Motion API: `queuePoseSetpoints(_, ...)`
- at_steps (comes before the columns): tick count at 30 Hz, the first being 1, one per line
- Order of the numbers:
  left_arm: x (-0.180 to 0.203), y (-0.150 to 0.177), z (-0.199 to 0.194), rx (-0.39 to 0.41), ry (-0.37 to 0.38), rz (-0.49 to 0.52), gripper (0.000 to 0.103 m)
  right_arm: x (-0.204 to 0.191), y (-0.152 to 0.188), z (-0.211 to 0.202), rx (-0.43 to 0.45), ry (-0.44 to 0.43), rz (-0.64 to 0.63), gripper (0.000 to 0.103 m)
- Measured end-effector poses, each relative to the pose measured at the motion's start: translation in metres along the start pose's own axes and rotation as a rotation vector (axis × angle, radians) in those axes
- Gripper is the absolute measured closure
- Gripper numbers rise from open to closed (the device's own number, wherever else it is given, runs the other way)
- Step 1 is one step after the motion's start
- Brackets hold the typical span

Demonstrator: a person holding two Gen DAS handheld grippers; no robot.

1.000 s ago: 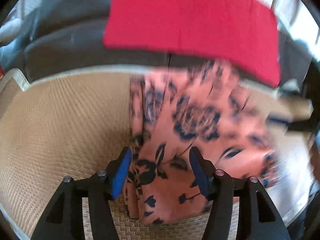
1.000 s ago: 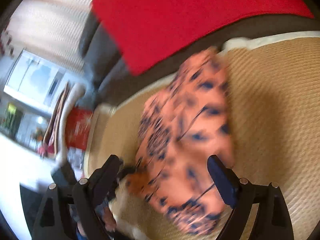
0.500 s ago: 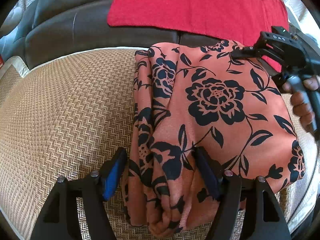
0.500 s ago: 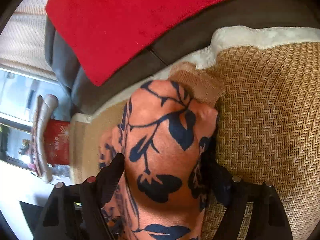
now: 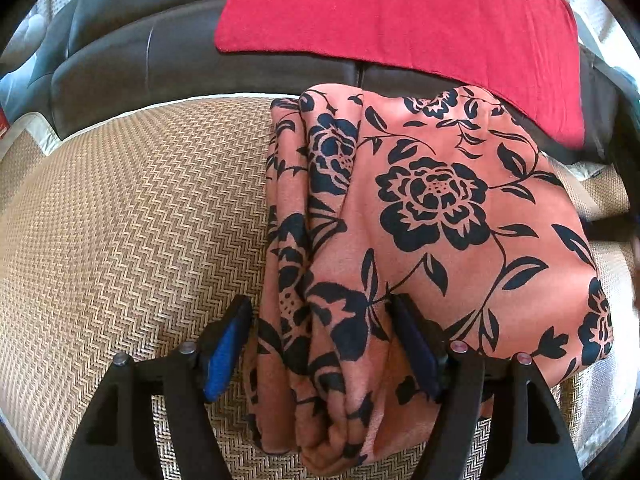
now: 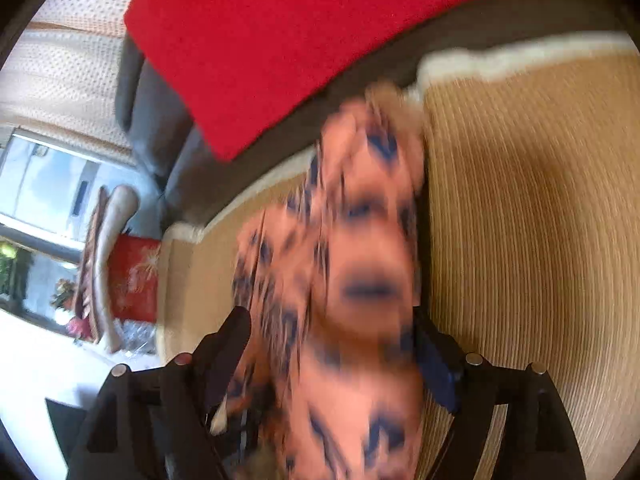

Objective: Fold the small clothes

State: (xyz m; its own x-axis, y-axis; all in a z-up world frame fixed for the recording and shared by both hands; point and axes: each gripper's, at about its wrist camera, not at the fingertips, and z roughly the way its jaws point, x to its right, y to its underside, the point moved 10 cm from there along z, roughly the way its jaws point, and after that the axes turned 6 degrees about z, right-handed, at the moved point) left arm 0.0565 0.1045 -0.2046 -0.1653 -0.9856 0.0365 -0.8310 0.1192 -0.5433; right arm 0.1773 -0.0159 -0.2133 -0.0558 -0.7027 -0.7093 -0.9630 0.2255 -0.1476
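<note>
A salmon-pink garment with a black flower print (image 5: pixel 432 216) lies folded on a woven tan seat cushion (image 5: pixel 132 232). My left gripper (image 5: pixel 320 320) is open, its jaws wide on either side of the garment's bunched left edge, near the front end. In the right wrist view the same garment (image 6: pixel 360 280) is blurred by motion and runs between the spread jaws of my right gripper (image 6: pixel 332 340), which is open.
A red cloth (image 5: pixel 400 12) hangs over the dark leather sofa back (image 5: pixel 160 52) behind the cushion. In the right wrist view the cushion (image 6: pixel 540 220) spreads to the right, and a window and a red box (image 6: pixel 132 276) stand at the left.
The right gripper has left the left wrist view. The right wrist view has pulled back from the garment's end and is blurred by motion. The left gripper holds about the same place.
</note>
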Motion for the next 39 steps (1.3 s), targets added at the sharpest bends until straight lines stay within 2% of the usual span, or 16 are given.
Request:
queuePoseSetpoints(1, 0.0, 0.0, 0.001, -0.002, -0.001, -0.002, 0.028, 0.008, 0.013, 0.002, -0.018, 0.005, 0.02, 0.025)
queuePoseSetpoints(3, -0.001, -0.001, 0.001, -0.011, -0.005, -0.001, 0.028, 0.019, 0.031, 0.008, -0.065, 0.049, -0.004, 0.059)
queuePoseSetpoints(5, 0.0, -0.002, 0.0, -0.02, -0.002, -0.008, 0.028, 0.016, 0.037, -0.001, -0.048, 0.111, -0.052, 0.064)
queuePoseSetpoints(8, -0.004, -0.002, 0.002, -0.026, 0.002, -0.031, 0.028, -0.006, 0.04, -0.013, 0.011, 0.179, -0.183, 0.064)
queuePoseSetpoints(10, -0.002, -0.002, 0.001, -0.029, -0.019, -0.021, 0.027, 0.024, 0.044, 0.005, -0.039, 0.279, -0.174, 0.06)
queuePoseSetpoints(11, -0.002, -0.002, 0.001, -0.032, -0.024, -0.025, 0.027, 0.022, 0.042, 0.001, -0.015, 0.214, -0.142, 0.055)
queuePoseSetpoints(14, -0.003, -0.003, 0.002, -0.036, -0.013, -0.038, 0.027, 0.01, 0.045, -0.019, -0.004, 0.106, -0.08, 0.019)
queuePoseSetpoints(15, -0.002, -0.003, 0.001, -0.034, -0.017, -0.032, 0.027, 0.007, 0.047, -0.024, 0.003, 0.096, -0.097, 0.017)
queuePoseSetpoints(18, -0.003, -0.003, 0.001, -0.028, -0.021, -0.038, 0.026, 0.011, 0.059, -0.026, -0.009, 0.125, -0.155, 0.022)
queuePoseSetpoints(19, -0.002, -0.003, 0.001, -0.029, -0.018, -0.037, 0.026, 0.022, 0.067, -0.013, -0.063, 0.144, -0.16, 0.059)
queuePoseSetpoints(20, -0.001, -0.001, 0.001, -0.028, -0.018, -0.036, 0.025, 0.035, 0.069, -0.008, -0.077, 0.195, -0.159, 0.066)
queuePoseSetpoints(25, -0.002, 0.0, 0.0, -0.026, -0.017, -0.032, 0.024, 0.011, 0.073, -0.026, 0.01, 0.238, -0.243, 0.066)
queuePoseSetpoints(30, -0.001, -0.001, 0.002, -0.023, -0.016, -0.022, 0.022, 0.009, 0.07, -0.015, -0.038, 0.109, -0.13, 0.029)
queuePoseSetpoints(33, -0.002, -0.001, 0.002, -0.02, -0.013, -0.019, 0.022, -0.002, 0.053, -0.024, -0.025, 0.073, -0.127, 0.022)
queuePoseSetpoints(37, -0.003, -0.001, 0.003, -0.015, -0.013, -0.015, 0.022, 0.002, 0.016, -0.005, -0.041, 0.026, -0.055, 0.025)
queuePoseSetpoints(39, -0.003, -0.001, 0.003, -0.015, -0.01, -0.015, 0.022, 0.01, 0.011, -0.002, -0.042, 0.119, -0.081, 0.061)
